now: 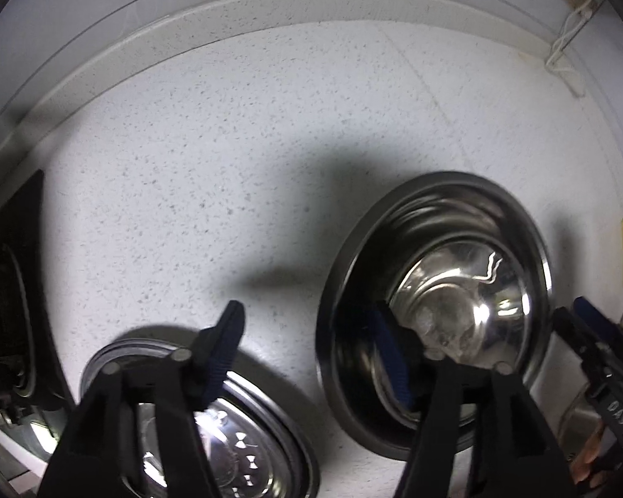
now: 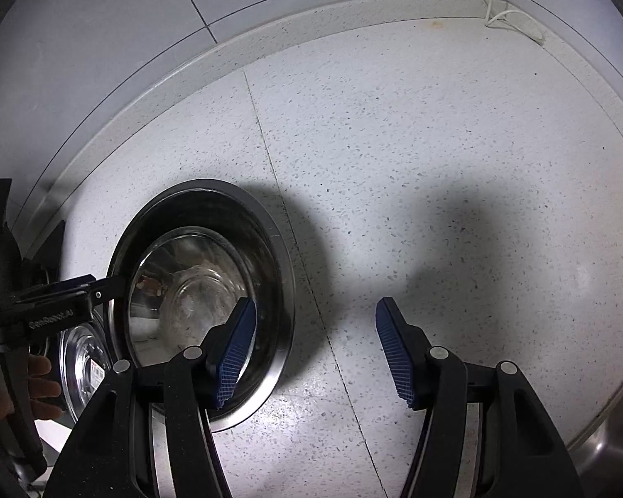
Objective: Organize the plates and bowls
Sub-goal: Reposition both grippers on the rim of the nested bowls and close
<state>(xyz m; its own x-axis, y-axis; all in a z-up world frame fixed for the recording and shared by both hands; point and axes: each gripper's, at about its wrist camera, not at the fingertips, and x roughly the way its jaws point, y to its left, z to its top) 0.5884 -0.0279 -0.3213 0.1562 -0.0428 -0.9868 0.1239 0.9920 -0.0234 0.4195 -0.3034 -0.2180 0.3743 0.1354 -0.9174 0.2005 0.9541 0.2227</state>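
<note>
So the big bowl sits on the counter, with a smaller bowl nested inside it. The left claw hangs over the gap between that bowl and a plate: plate under its left finger, bowl under its right one. Seen from the right claw, the bowl is off to the left, its left finger over the rim. A cable lies far ahead by the wall.
</note>
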